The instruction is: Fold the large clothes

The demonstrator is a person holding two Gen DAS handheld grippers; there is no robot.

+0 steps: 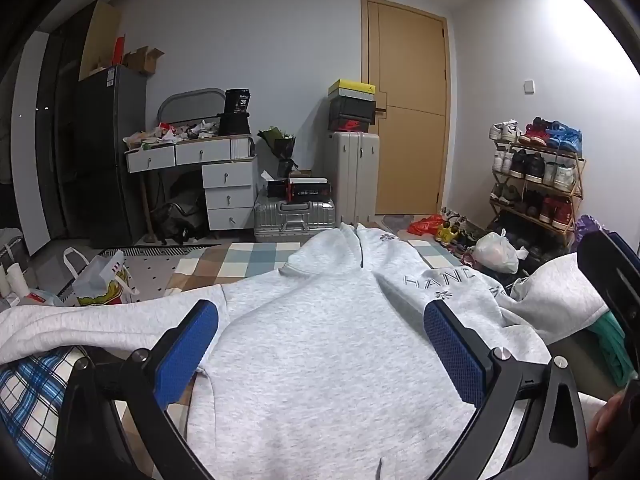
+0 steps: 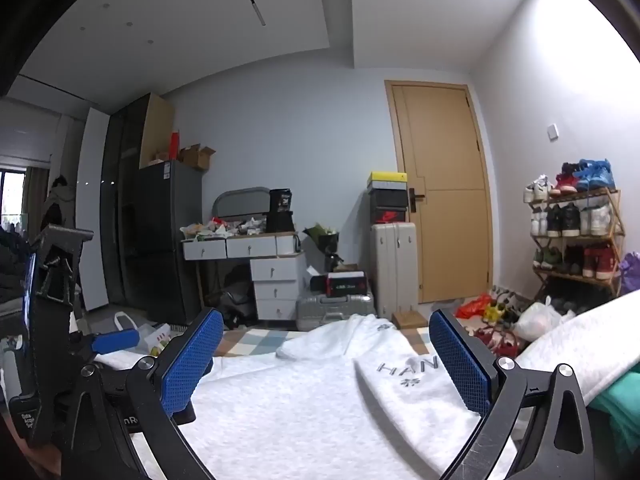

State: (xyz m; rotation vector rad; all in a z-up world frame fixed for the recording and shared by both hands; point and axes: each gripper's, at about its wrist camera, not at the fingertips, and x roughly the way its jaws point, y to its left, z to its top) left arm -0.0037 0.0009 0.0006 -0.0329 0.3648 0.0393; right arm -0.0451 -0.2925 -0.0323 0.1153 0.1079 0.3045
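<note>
You're holding both tongs wide open right now, nothing pinched between the blue pads on either one. The left tongs [image 1: 320,344] are tipping down a bit over the grey hoodie [image 1: 320,360], and the right tongs [image 2: 326,360] are pointing pretty much level, skimming just above the same fabric.

The hoodie is lying spread out directly under and ahead of both tongs, hood [image 1: 352,248] at the far end away from you, the panel with the "HAN…" lettering [image 1: 436,280] just past the right-hand pad. One sleeve [image 1: 100,320] is stretching off to the left of the left tongs, the other sleeve [image 2: 580,344] is angling up past the right side of the right tongs.

My read: you're at the very start of a fold, still lining up, no grab made yet. Next move is probably picking a sleeve or side edge each, so you'll need to drop the pads down until they're straddling the cloth, then squeeze. The right one especially needs to tilt down first.

Beyond the hoodie there's a checked rug [image 1: 248,256], and a blue plaid cloth [image 1: 28,392] under the left sleeve.
</note>
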